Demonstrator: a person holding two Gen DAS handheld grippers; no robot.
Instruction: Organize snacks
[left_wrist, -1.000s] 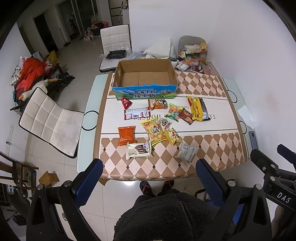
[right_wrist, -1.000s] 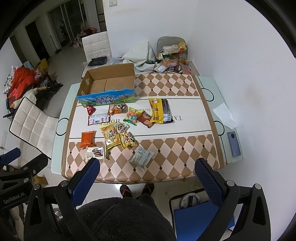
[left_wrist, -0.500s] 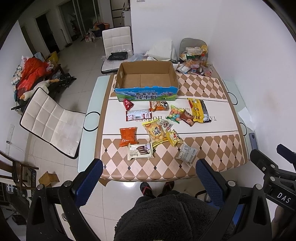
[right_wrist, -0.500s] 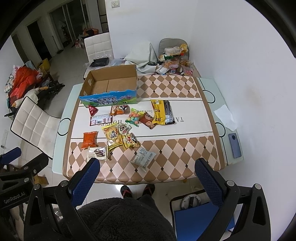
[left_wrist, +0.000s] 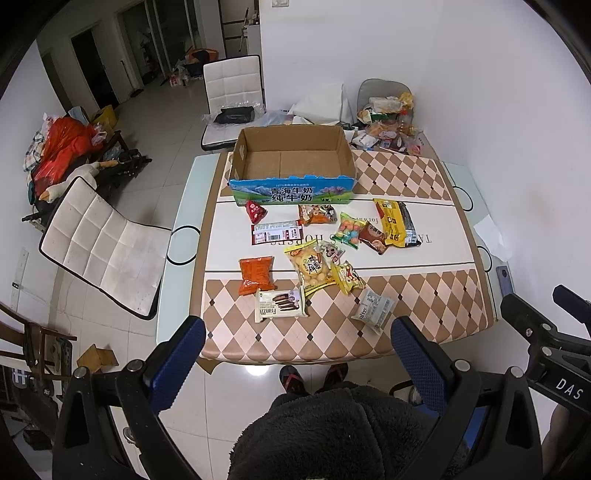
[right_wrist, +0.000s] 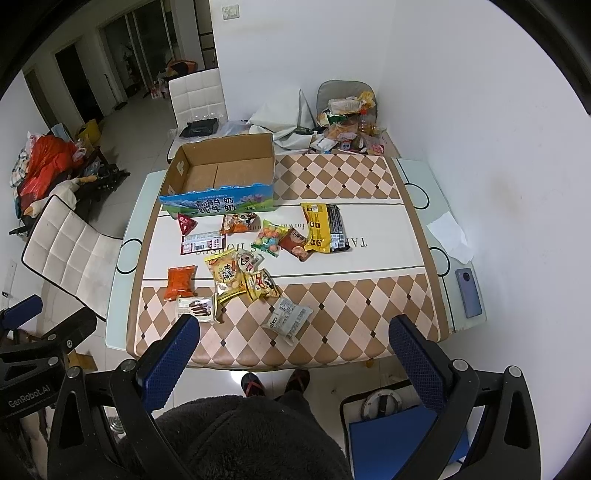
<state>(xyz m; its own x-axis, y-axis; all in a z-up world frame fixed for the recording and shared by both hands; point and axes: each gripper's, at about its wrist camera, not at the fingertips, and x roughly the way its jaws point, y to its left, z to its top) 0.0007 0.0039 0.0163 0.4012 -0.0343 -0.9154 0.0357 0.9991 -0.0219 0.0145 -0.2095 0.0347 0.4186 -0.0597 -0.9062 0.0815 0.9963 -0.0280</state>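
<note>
Several snack packets lie loose on the checkered table (left_wrist: 424, 295): an orange bag (left_wrist: 256, 275), a Franzzi wafer pack (left_wrist: 280, 304), a yellow bag (left_wrist: 312, 266), a white packet (left_wrist: 373, 310), a large yellow-and-black pack (left_wrist: 395, 227). An empty open cardboard box (left_wrist: 291, 162) stands at the table's far side; it also shows in the right wrist view (right_wrist: 221, 173). My left gripper (left_wrist: 295, 354) and my right gripper (right_wrist: 291, 350) are both open and empty, held high above the table's near edge.
White chairs stand at the left (left_wrist: 99, 243) and far end (left_wrist: 232, 85). A pile of other items (left_wrist: 388, 122) sits at the far right corner. A phone (right_wrist: 468, 293) and a paper (right_wrist: 448, 236) lie on the right edge. A blue chair seat (right_wrist: 399, 439) is below my right gripper.
Both views have tilted up slightly, so the table sits a little lower in the frames. Nothing on the table has moved. Both grippers stay open.
</note>
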